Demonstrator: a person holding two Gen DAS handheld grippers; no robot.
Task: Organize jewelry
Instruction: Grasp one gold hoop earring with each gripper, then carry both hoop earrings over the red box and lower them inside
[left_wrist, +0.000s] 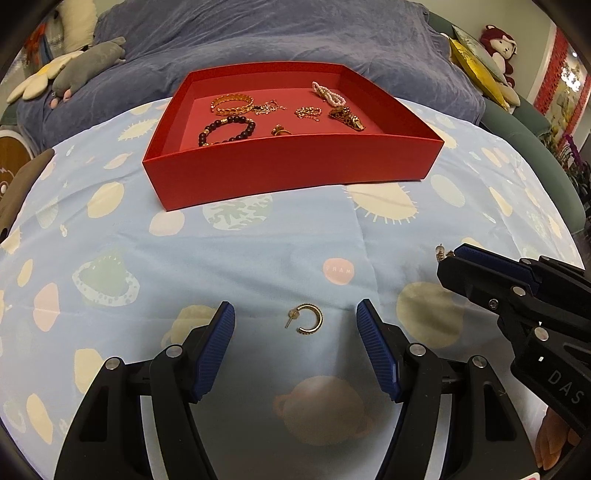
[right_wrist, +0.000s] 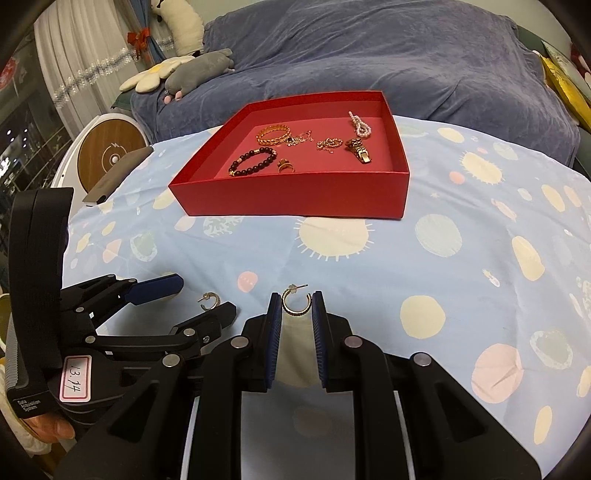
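Observation:
A red tray (left_wrist: 288, 173) (right_wrist: 295, 201) on the patterned cloth holds a gold chain bracelet (left_wrist: 232, 103), a dark bead bracelet (left_wrist: 227, 130), a pearl piece (left_wrist: 328, 93), a gold watch band (right_wrist: 359, 149) and small gold pieces. A gold hoop earring (left_wrist: 307, 318) lies on the cloth between the open fingers of my left gripper (left_wrist: 295, 314); it also shows in the right wrist view (right_wrist: 210, 300). My right gripper (right_wrist: 296, 301) is closed on a second gold hoop earring (right_wrist: 295, 303), pinched at the fingertips. In the left wrist view that earring (left_wrist: 441, 252) peeks past the right gripper's tips.
A blue blanket (left_wrist: 295, 40) lies behind the tray, with plush toys (left_wrist: 85, 66) at the left and cushions (left_wrist: 476, 62) at the right. A round white and wood device (right_wrist: 110, 155) and a grey flat object (right_wrist: 118, 173) sit at the cloth's left edge.

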